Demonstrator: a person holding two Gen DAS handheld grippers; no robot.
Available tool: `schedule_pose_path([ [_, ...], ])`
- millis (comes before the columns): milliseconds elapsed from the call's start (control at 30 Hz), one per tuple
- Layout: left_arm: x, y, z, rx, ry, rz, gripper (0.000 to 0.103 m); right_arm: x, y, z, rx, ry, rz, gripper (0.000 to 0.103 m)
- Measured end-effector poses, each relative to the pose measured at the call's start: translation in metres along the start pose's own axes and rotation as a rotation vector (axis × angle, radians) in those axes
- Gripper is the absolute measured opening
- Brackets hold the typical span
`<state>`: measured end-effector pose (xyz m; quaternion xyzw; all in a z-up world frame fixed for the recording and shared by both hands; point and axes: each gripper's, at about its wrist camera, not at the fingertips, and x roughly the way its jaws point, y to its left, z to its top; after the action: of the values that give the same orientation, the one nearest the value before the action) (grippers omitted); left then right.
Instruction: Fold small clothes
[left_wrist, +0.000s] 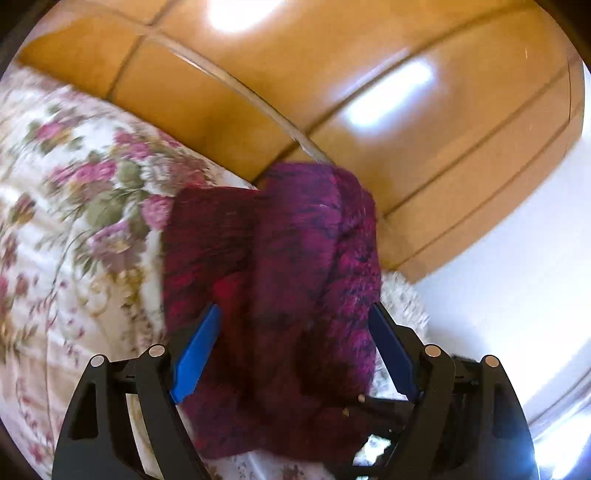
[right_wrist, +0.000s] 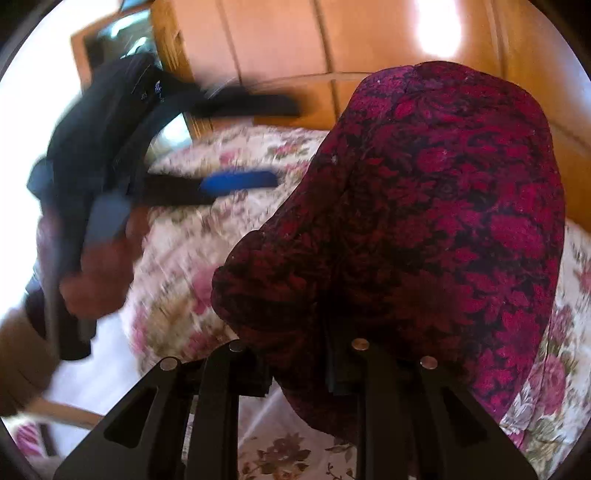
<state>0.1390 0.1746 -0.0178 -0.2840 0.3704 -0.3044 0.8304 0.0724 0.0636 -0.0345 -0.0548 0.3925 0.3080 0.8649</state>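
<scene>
A magenta and black patterned garment (left_wrist: 280, 266) hangs bunched above a floral bedspread (left_wrist: 74, 192). My left gripper (left_wrist: 291, 328) is open, its blue fingers (left_wrist: 195, 350) wide on either side of the cloth, which drapes between them. In the right wrist view the same garment (right_wrist: 424, 206) fills the middle and covers my right gripper (right_wrist: 299, 365), whose jaws stand close together on the cloth. The left gripper also shows there, blurred, at the left (right_wrist: 236, 155), held in a hand.
A glossy wooden headboard (left_wrist: 332, 92) runs behind the bed. A white wall (left_wrist: 517, 280) is at the right. In the right wrist view the bedspread (right_wrist: 207, 206) spreads below, with a mirror frame (right_wrist: 110, 37) at top left.
</scene>
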Motion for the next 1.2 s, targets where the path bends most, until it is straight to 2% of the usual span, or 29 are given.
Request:
schedule_pose_path([
  [33,0.009,-0.005,0.003,0.028,0.019,0.020,0.080,0.000,0.001,-0.001,-0.011,-0.002,-0.009,0.020],
  [67,0.020,-0.009,0.007,0.050,0.048,0.037,0.067,-0.001,0.003,-0.001,-0.021,-0.006,-0.020,0.020],
  [100,0.026,-0.008,0.008,0.054,0.069,0.043,0.059,-0.001,0.006,-0.002,-0.033,-0.011,-0.032,0.019],
  [167,0.040,-0.010,0.012,0.065,0.103,0.086,0.033,-0.004,0.006,-0.003,-0.039,-0.022,-0.042,0.020],
  [233,0.044,-0.014,0.012,0.096,0.093,0.110,0.022,-0.016,0.003,-0.005,-0.024,-0.030,-0.024,0.027],
  [267,0.043,-0.018,0.012,0.110,0.088,0.126,0.019,-0.021,0.000,-0.006,-0.009,-0.031,0.003,0.036],
  [300,0.042,-0.021,0.011,0.118,0.083,0.139,0.019,-0.029,-0.006,-0.007,0.023,-0.026,0.070,0.045],
  [367,0.036,-0.024,0.010,0.142,0.070,0.163,0.018,-0.045,-0.020,-0.007,0.099,-0.028,0.185,0.053],
  [433,0.031,-0.023,0.009,0.161,0.066,0.190,0.018,-0.072,-0.042,-0.010,0.183,-0.088,0.265,0.056],
  [500,0.022,-0.019,0.006,0.173,0.064,0.219,0.018,-0.092,-0.064,-0.011,0.267,-0.153,0.301,0.057],
  [533,0.018,-0.015,0.004,0.182,0.063,0.249,0.018,-0.100,-0.074,-0.011,0.306,-0.183,0.299,0.058],
  [633,0.018,-0.002,0.002,0.183,0.067,0.319,0.018,-0.100,-0.101,-0.001,0.351,-0.205,0.166,0.059],
  [667,0.020,0.005,0.001,0.172,0.070,0.339,0.020,-0.093,-0.104,0.000,0.365,-0.191,0.105,0.070],
  [700,0.020,0.007,0.000,0.174,0.067,0.355,0.021,-0.081,-0.111,0.001,0.386,-0.173,0.015,0.089],
  [733,0.021,0.010,-0.002,0.174,0.058,0.379,0.024,-0.075,-0.110,-0.003,0.396,-0.169,-0.019,0.097],
  [767,0.021,0.010,-0.002,0.171,0.053,0.393,0.028,-0.073,-0.121,-0.007,0.411,-0.165,-0.034,0.100],
  [867,0.027,0.009,-0.007,0.211,0.041,0.444,0.034,-0.048,-0.130,-0.017,0.497,-0.123,0.090,0.101],
  [933,0.027,0.011,-0.009,0.202,0.037,0.448,0.034,-0.036,-0.143,-0.013,0.549,-0.122,0.155,0.101],
  [1067,0.026,0.022,-0.009,0.162,0.038,0.413,0.034,-0.023,-0.150,-0.007,0.563,-0.115,0.194,0.101],
  [1200,0.026,0.026,-0.007,0.167,0.042,0.408,0.034,-0.020,-0.152,0.018,0.459,-0.053,0.192,0.101],
])
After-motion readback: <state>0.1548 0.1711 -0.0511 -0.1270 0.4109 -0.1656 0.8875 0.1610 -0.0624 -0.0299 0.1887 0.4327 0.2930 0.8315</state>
